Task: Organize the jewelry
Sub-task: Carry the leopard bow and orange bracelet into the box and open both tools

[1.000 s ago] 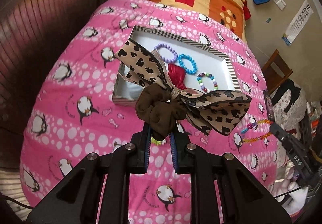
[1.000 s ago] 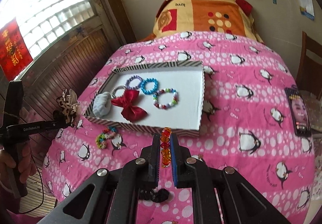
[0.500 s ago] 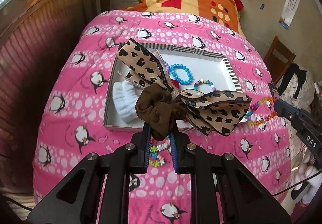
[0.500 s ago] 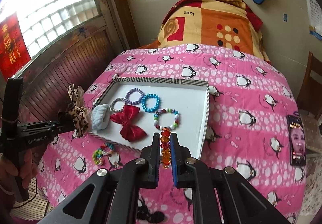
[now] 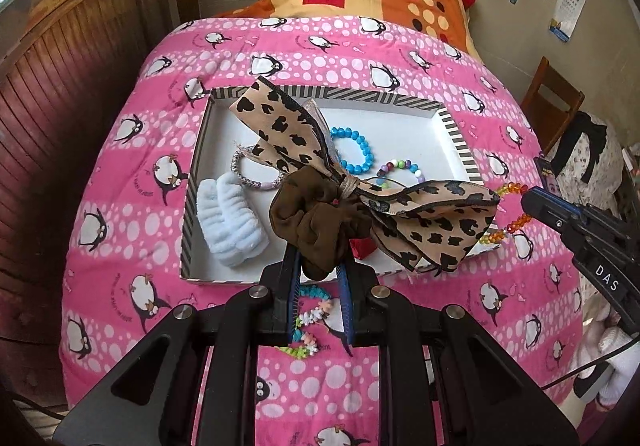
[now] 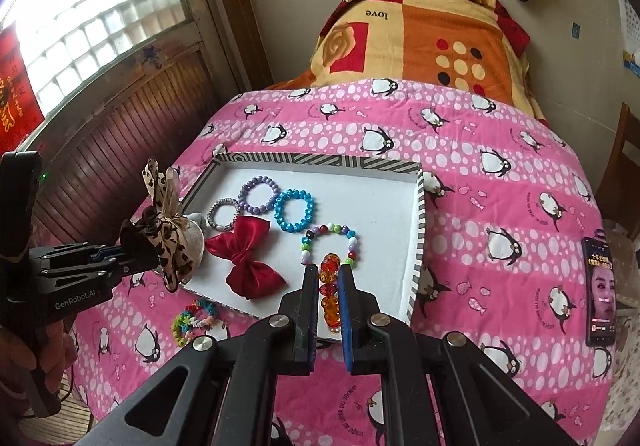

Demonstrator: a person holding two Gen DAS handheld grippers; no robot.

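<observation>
My left gripper (image 5: 320, 266) is shut on a brown scrunchie with a leopard-print bow (image 5: 320, 226), held above the near edge of the white tray (image 5: 420, 125); it also shows in the right wrist view (image 6: 168, 242). My right gripper (image 6: 329, 274) is shut on an orange-red beaded bracelet (image 6: 330, 294) over the tray's near edge (image 6: 416, 246); the bracelet also shows in the left wrist view (image 5: 508, 221). In the tray lie a red bow (image 6: 248, 254), blue (image 6: 295, 210), purple (image 6: 259, 194), silver (image 6: 224, 213) and multicolour (image 6: 332, 242) bracelets, and a white scrunchie (image 5: 230, 221).
A pastel flower bracelet (image 6: 192, 320) lies on the pink penguin quilt (image 6: 500, 205) in front of the tray. A phone (image 6: 600, 290) lies at the quilt's right edge. A folded orange blanket (image 6: 424, 41) is at the far end. A wooden chair (image 5: 552, 101) stands at the right.
Both grippers have moved towards the tray with their items. The left one swung round so the tray now sits straight ahead under the bow.
</observation>
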